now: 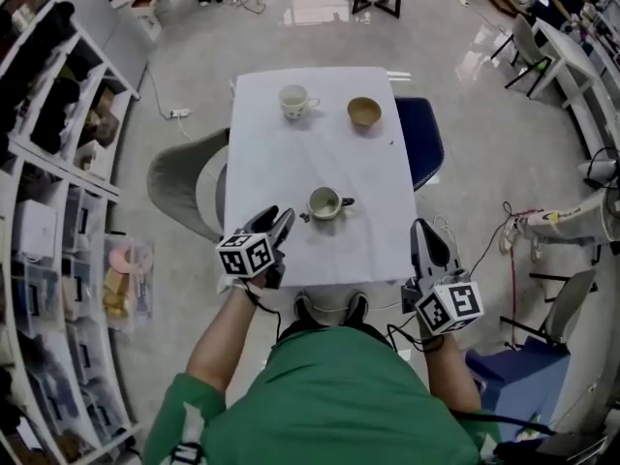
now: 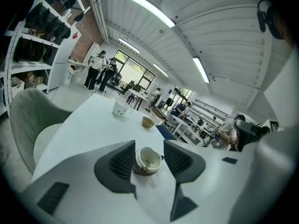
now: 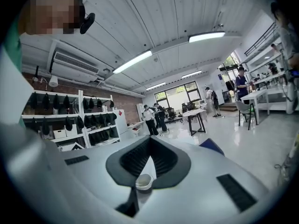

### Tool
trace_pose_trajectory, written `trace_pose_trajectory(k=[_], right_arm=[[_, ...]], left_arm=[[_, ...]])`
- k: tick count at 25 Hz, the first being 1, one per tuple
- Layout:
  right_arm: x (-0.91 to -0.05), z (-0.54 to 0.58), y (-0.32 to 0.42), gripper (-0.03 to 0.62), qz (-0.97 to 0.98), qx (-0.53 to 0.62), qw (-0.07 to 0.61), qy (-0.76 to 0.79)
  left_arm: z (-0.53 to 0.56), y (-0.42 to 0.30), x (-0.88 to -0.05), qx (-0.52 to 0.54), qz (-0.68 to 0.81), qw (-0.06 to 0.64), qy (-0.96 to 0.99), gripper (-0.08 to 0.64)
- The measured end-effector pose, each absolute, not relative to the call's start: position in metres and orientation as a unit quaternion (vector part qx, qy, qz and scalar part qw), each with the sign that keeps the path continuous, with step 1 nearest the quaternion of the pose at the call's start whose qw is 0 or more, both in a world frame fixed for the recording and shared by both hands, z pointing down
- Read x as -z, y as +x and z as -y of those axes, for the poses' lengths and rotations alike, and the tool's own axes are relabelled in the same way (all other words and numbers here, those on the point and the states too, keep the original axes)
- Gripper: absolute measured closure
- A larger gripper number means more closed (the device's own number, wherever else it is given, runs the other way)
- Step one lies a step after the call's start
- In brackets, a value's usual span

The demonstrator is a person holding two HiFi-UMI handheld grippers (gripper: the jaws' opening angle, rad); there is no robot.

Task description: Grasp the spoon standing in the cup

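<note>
**A:** What is taking up most of the scene?

**B:** A table under a white cloth is filling the middle. Three vessels are sitting on it: a white mug at the far left, a brown bowl to its right, and a near cup well apart from both, closer to the person.

**A:** And what are the grippers doing?

**B:** The left gripper is hovering over the table's front left part. Its jaws are standing wide apart and holding nothing. In the left gripper view the near cup is showing framed between them, but ahead of them and untouched. The right gripper is hanging off the front right corner, its jaws meeting at the tips with nothing between them.

**A:** Where is the spoon?

**B:** I'm not making it out. Something pale is showing inside the near cup, but it is too small to tell.

**A:** So which step is this?

**B:** I'm reading it as the approach, with the grasp not yet begun. The next move is probably calling for the left gripper to rise above the rim, line its jaws on either side of the handle, and close without knocking the cup.
</note>
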State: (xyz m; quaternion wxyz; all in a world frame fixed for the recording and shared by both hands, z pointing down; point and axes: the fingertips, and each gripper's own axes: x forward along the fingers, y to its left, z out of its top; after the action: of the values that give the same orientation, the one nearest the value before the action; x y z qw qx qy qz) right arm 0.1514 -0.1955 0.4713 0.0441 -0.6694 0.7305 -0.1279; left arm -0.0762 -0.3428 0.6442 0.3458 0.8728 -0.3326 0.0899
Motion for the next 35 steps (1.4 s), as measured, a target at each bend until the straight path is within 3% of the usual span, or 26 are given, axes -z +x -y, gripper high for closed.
trace_pose_trajectory(k=[15, 25, 28, 35], right_arm=[[-0.483, 0.184, 0.181, 0.578, -0.692, 0.140, 0.045, -0.706], [-0.485, 0.187, 0.189, 0.577, -0.693, 0.142, 0.042, -0.705], [-0.485, 0.185, 0.193, 0.577, -0.690, 0.143, 0.043, -0.708], [-0.486, 0.177, 0.196, 0.578, -0.688, 0.145, 0.046, -0.709]], left_arm=[[0.335, -0.042, -0.714, -0.146, 0.290, 0.413, 0.851, 0.357], [0.328, -0.021, -0.738, -0.047, 0.254, 0.616, 0.744, 0.358], [0.333, -0.019, -0.739, -0.030, 0.256, 0.636, 0.727, 0.359], [0.337, -0.024, -0.740, -0.031, 0.281, 0.636, 0.719, 0.466]])
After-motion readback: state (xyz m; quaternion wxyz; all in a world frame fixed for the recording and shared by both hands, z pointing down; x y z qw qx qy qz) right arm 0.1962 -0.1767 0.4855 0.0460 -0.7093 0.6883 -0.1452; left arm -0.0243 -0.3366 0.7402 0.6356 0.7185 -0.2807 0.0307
